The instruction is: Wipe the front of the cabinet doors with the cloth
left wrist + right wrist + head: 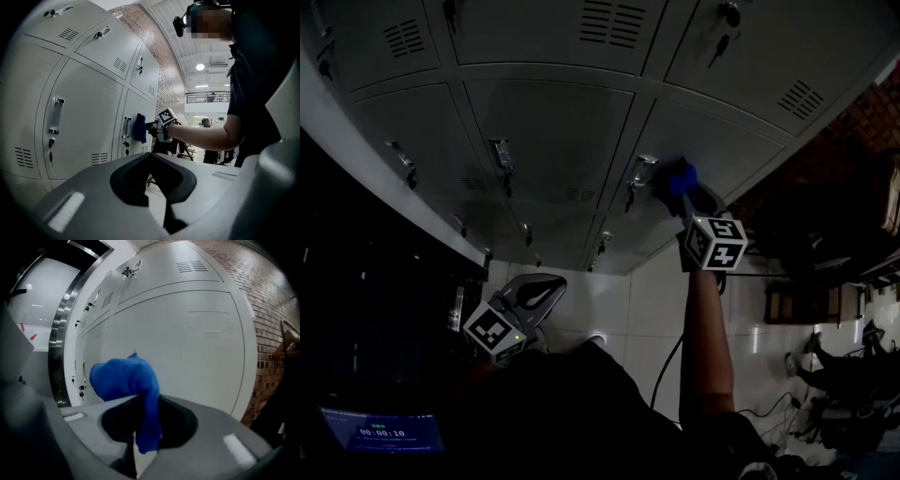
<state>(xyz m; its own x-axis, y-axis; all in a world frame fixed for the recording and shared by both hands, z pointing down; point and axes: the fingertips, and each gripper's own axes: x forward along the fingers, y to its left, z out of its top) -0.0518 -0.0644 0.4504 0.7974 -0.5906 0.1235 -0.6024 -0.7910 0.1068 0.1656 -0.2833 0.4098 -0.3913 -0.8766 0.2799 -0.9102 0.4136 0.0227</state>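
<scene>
Right gripper view shows me the right claw [146, 401] clamped on the blue cloth [124, 378], which bunches above the jaws at a grey cabinet door [197, 343]. Every locker door I can see is shut. My left claw [151, 157] is closed on nothing and held low, apart from the lockers. A brick wall [272, 333] flanks the cabinet, and a glossy pale floor [609, 300] lies below.

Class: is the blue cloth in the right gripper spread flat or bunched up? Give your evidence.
Bunched up. The cloth sits as a rounded wad over the right gripper, with one end hanging down between its shut jaws.
</scene>
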